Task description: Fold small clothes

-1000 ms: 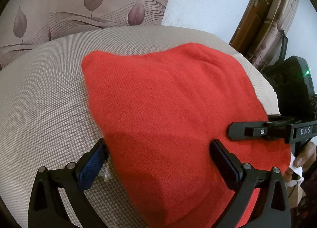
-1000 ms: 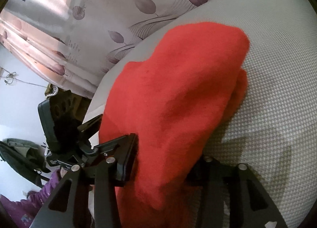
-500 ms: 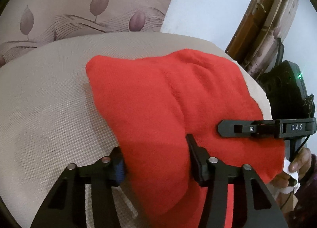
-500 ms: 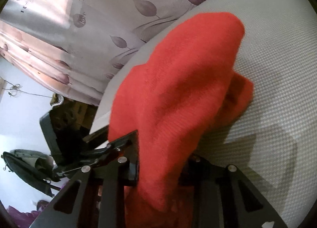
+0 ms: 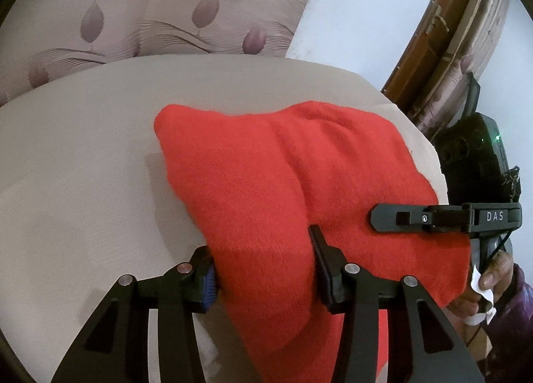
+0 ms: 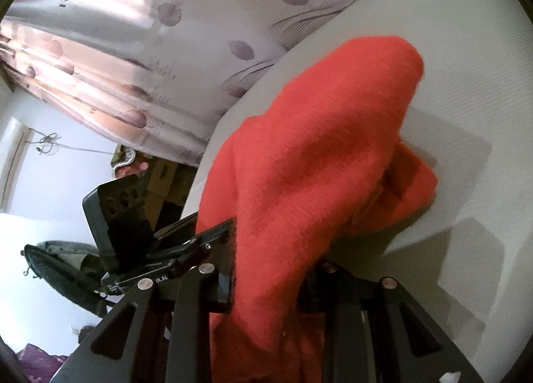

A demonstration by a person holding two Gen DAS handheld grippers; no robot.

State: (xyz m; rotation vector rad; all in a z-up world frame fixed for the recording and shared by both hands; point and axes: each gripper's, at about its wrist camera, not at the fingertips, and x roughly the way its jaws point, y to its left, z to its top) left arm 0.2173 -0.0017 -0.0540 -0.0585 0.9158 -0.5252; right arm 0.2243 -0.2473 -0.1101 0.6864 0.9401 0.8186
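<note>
A red knitted garment point(image 5: 266, 166) lies on the beige woven surface point(image 5: 83, 156), its near edge lifted off it. In the left wrist view my left gripper point(image 5: 263, 261) has a thick fold of the near edge between its jaws; they are closing and the pads press the cloth. My right gripper's finger point(image 5: 399, 216) reaches in from the right over the cloth. In the right wrist view my right gripper point(image 6: 271, 263) is shut on the red garment point(image 6: 316, 136), which rises in a hump with a loose part tucked under on the right.
A leaf-patterned curtain point(image 5: 150, 16) hangs behind the surface, with a white wall and a brown door frame point(image 5: 433, 26) to the right. The surface edge point(image 5: 429, 156) runs close by the garment's right side. A person's hand point(image 5: 496, 269) holds the right tool. A dark bag point(image 6: 60, 259) hangs at left.
Both grippers went from standing open around the cloth's near edge to pinching it. The edge has been raised and carried forward, so the garment bunches up and covers less of the surface.
</note>
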